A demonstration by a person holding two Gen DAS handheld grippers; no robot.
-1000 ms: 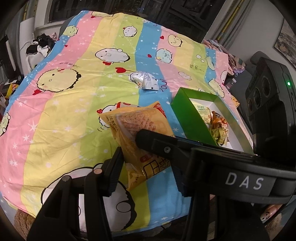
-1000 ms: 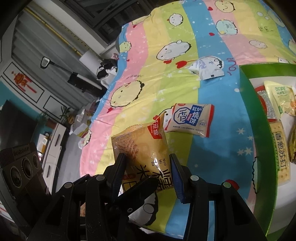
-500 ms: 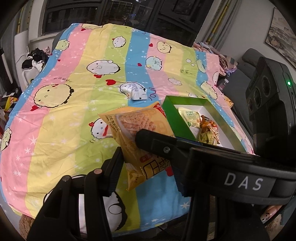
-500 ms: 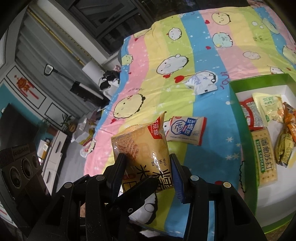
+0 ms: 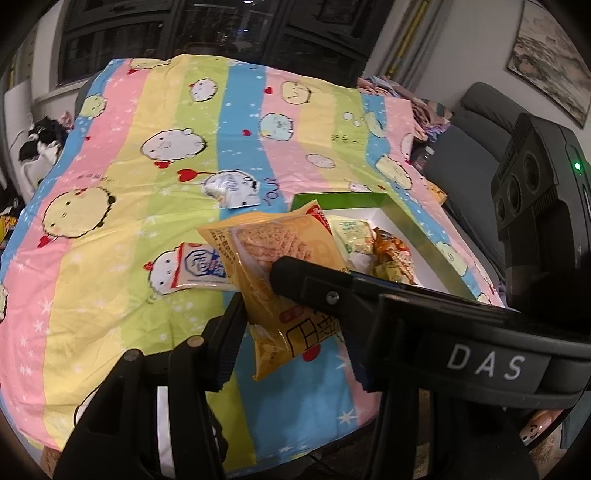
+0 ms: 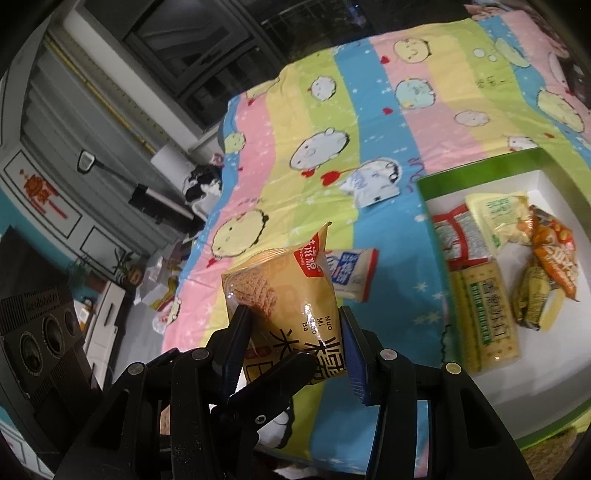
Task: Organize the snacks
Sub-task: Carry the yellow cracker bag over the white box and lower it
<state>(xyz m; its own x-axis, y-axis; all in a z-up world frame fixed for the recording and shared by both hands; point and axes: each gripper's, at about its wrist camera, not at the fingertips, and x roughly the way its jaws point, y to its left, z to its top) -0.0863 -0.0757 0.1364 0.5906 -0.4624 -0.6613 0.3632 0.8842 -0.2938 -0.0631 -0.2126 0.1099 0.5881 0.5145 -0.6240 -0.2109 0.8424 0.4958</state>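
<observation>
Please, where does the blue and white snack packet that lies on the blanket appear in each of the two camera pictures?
Left wrist: blue and white packet left of centre, partly behind the held yellow bag.
Right wrist: packet at centre, just right of the yellow bag.
Shared landmark: the green box, to the right of the packet in both.

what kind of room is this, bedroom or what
Most likely a bedroom or living space at home, at night. A cartoon striped bedsheet covers a wide flat surface like a bed, dark windows stand behind it, a framed picture hangs on the wall, and a grey sofa sits alongside.
</observation>
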